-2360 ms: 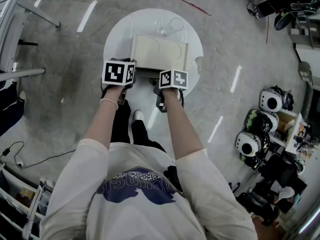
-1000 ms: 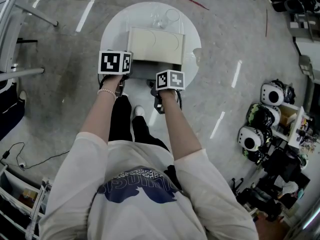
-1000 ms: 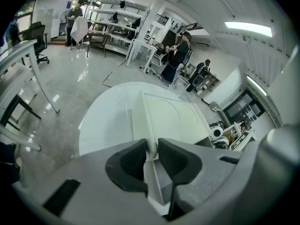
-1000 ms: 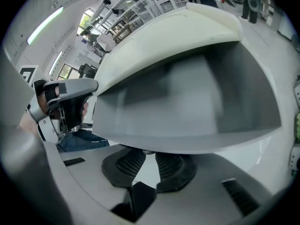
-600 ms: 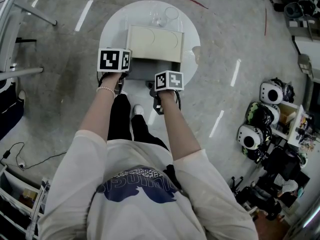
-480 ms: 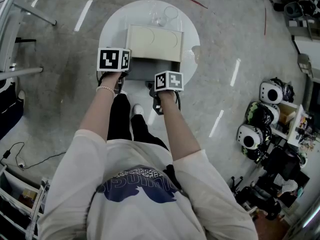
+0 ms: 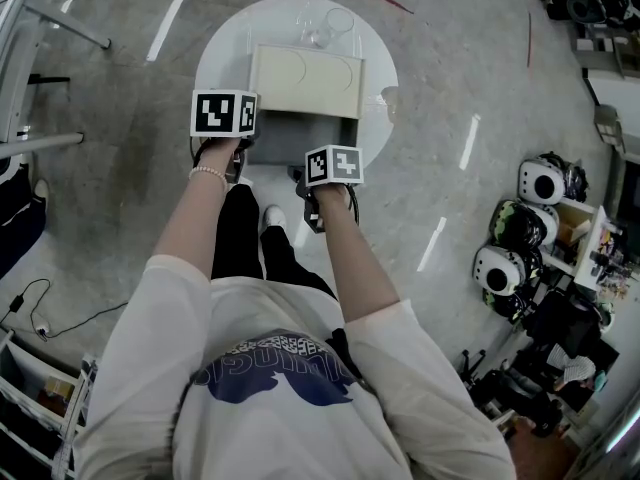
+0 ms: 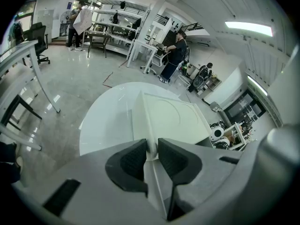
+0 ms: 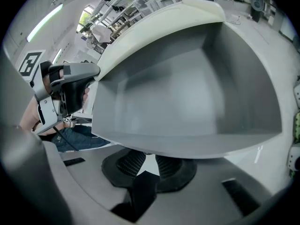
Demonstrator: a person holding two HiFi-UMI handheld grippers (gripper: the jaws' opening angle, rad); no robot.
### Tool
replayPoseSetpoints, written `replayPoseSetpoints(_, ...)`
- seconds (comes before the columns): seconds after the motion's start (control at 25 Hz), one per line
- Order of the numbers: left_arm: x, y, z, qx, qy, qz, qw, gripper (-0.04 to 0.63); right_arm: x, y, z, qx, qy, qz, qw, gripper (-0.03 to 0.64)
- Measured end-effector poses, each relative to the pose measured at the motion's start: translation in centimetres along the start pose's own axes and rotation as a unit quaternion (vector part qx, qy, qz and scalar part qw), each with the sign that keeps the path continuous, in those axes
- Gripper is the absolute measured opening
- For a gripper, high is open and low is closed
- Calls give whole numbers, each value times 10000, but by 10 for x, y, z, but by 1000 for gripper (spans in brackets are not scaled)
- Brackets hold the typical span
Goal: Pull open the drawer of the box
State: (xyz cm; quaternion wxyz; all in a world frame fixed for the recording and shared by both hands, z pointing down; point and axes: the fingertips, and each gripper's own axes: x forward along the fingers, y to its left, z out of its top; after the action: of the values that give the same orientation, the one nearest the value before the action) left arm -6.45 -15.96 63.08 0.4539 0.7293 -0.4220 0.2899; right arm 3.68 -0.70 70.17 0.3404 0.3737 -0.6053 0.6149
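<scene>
Left gripper [image 8: 151,150] pinches box [image 8: 174,117] — right gripper [image 9: 149,161] grips drawer [image 9: 187,102]

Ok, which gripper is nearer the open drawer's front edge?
Right. The right gripper has its jaws at the front edge of the drawer; the left gripper is clamped on the left front corner of the box, beside the drawer.
</scene>
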Motion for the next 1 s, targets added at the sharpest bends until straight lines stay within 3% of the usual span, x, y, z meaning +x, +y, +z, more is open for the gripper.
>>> replayPoseSetpoints(1.0,-1,0,0,25,-50,54,10000,87,2,2,-6,56,-121,88,9999,60)
